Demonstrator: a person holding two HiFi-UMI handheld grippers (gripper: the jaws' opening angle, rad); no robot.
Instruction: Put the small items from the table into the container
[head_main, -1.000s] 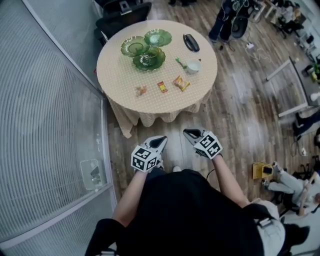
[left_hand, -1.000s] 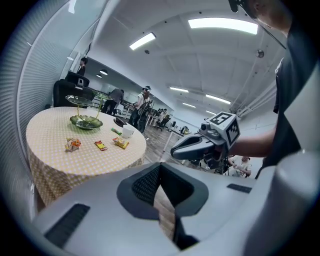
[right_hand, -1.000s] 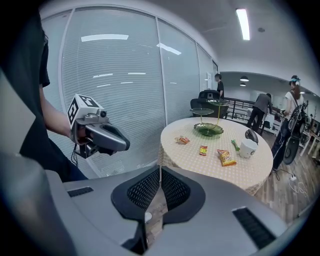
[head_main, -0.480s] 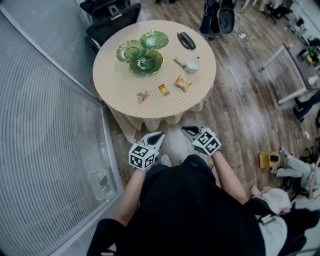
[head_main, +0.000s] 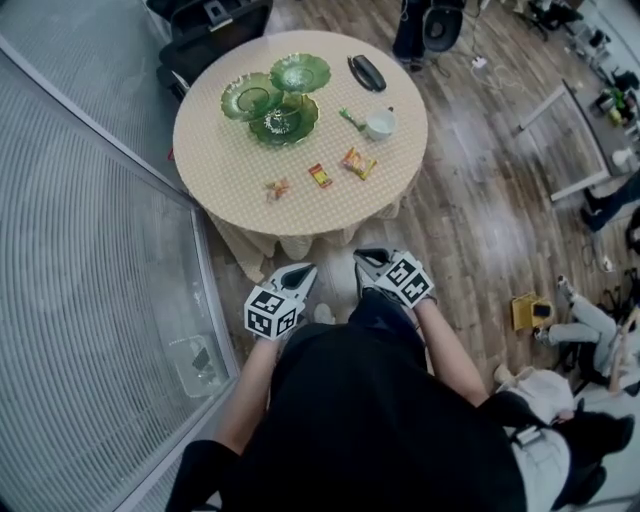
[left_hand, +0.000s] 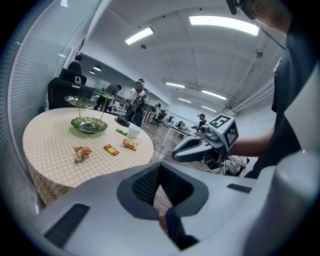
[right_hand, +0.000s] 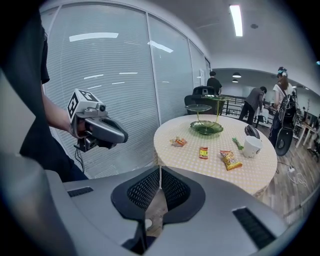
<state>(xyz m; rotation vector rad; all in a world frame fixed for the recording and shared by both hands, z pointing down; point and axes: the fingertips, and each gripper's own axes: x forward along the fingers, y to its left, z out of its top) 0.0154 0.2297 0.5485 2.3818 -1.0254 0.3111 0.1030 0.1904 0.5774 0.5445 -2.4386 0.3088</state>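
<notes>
Wooden office flooring surrounds a round table (head_main: 230, 150) under a checked cloth, with a slatted glass wall to the left. On the table's far side stands a tiered green glass dish (head_main: 283, 120), probably the container meant. A white cup (head_main: 379, 124) sits to its right. Three small packets lie apart in a row on the near half: a crumpled orange one (head_main: 277, 187), a red one (head_main: 320, 175) and a yellow one (head_main: 357, 163). None is in the dish yet.

The person stands short of the table. The left gripper (head_main: 297, 274) and right gripper (head_main: 368, 258) are side by side below the table's near edge. Each has its jaws pressed together with nothing between them, well away from every packet.

The step in hand looks like the approach. It would go best by reaching the edge first, spreading one gripper's jaws early, then coming down over a single packet across its narrow side. The packets look flat and crinkly, so pinch a raised fold rather than scrape the cloth, which could bunch.
</notes>
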